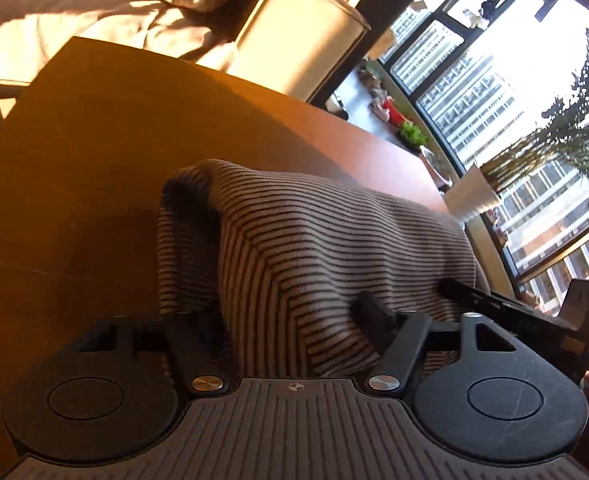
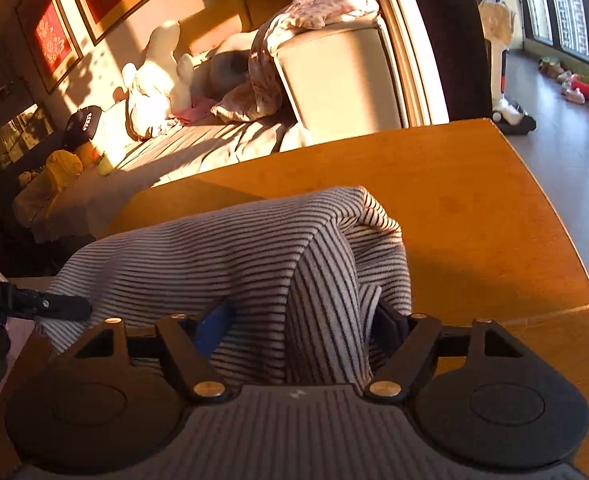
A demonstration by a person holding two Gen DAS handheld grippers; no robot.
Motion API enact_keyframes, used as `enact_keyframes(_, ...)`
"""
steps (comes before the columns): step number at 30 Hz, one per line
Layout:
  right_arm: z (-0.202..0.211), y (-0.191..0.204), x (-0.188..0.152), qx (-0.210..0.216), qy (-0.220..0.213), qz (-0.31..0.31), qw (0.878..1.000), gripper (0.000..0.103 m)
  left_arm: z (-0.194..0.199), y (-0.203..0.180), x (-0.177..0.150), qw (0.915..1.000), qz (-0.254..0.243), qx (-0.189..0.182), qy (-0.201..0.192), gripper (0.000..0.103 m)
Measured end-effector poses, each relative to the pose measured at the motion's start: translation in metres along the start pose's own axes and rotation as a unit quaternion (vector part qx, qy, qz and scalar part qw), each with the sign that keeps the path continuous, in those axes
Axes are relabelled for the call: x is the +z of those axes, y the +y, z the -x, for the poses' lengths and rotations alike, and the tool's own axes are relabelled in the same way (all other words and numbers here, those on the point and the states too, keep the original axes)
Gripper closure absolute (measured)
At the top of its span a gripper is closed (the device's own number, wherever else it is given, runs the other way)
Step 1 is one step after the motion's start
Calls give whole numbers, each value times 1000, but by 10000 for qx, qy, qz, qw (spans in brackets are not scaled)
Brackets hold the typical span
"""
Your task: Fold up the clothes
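One striped garment point(image 1: 314, 248), grey-white with thin dark lines, is draped in a raised hump over a wooden table point(image 1: 94, 128), filling the lower centre of both views. In the left wrist view its stripes run crosswise on top and turn diagonal on the folded flank; a rounded fold sits at its upper left. In the right wrist view the same cloth point(image 2: 222, 248) peaks at centre, with a lit edge falling to the right.

Cloth runs between the fingers of the left gripper point(image 1: 286, 320), whose jaws are drawn in on a bunched fold. Likewise the right gripper point(image 2: 298, 320) is clamped on the garment, fabric packed between both fingers. Each gripper's black finger shows at the edge of the other's view.

Bare tabletop lies at the left and top of the left view, and at the right of the right view, where the table's curved edge meets grey floor point(image 2: 566, 152). Beyond the far edge stands a bed point(image 2: 198, 144).
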State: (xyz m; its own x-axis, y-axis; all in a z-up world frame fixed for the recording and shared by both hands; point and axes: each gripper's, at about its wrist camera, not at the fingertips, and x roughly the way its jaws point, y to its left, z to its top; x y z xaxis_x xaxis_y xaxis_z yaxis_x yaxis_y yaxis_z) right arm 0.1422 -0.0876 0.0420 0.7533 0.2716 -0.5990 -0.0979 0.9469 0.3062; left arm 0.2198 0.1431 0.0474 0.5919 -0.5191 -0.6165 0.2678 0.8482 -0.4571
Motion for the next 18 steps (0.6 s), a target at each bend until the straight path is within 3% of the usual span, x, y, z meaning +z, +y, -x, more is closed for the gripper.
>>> enact_keyframes(2, -11, 0, 10, -154, -78, 127, 9998, 48, -16, -2, 6, 9999, -56, 140, 67, 59)
enact_keyframes(5, -24, -6, 31, -218, -173, 136, 9995, 62, -40, -6, 15, 9991, -140, 351, 166, 66)
enact_keyframes(7, -21, -7, 41, -105, -234, 83, 9996, 74, -35, -11, 15, 9994, -151, 264, 143, 68)
enact_keyframes(13, 14, -7, 35, 243, -290, 54, 9993, 77, 7, -26, 4, 9996, -124, -263, -2, 69)
enact_keyframes(18, 24, -16, 12, 281, -72, -25, 9996, 77, 4, -17, -28, 9991, -93, -241, 341, 65)
